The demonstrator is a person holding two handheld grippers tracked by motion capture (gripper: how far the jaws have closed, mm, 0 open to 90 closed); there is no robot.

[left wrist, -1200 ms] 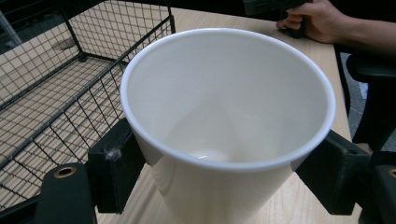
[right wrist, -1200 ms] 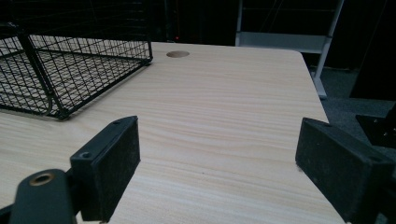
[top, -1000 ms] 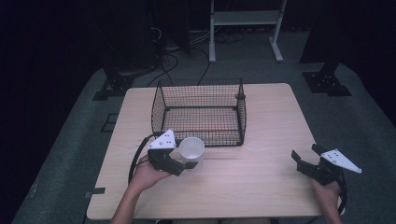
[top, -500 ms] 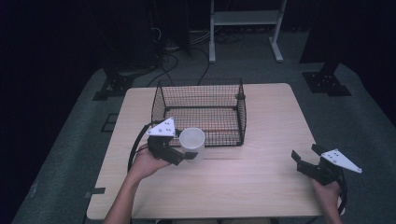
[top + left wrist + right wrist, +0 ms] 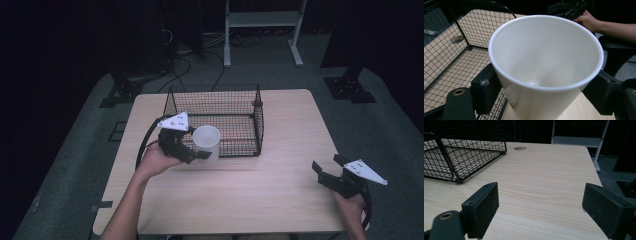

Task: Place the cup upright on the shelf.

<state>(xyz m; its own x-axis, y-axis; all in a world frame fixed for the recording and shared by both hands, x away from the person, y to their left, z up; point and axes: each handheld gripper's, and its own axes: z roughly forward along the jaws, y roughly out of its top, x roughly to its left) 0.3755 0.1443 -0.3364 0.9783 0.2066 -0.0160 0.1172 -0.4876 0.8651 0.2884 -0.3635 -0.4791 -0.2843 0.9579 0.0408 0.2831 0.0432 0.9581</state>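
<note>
A white cup (image 5: 206, 142) hangs upright above the table, at the front left edge of the black wire basket (image 5: 260, 120). My left gripper (image 5: 199, 146) is shut on the cup. In the left gripper view the cup (image 5: 546, 57) is empty, with a black pad pressed against each side of it (image 5: 543, 91). The basket (image 5: 449, 50) lies just beyond and to the left. My right gripper (image 5: 327, 165) rests near the table's front right corner. It stands open (image 5: 541, 207) with only bare wood between its pads.
The light wooden table (image 5: 280, 190) has free room between the basket and the right gripper. The basket (image 5: 461, 152) looks empty. A round hole (image 5: 520, 148) marks the table's far edge. A metal stand (image 5: 260, 20) and cables lie on the floor behind.
My left gripper has carried the cup up and forward, from the table's front left toward the basket's front edge. The right gripper has stayed put.
</note>
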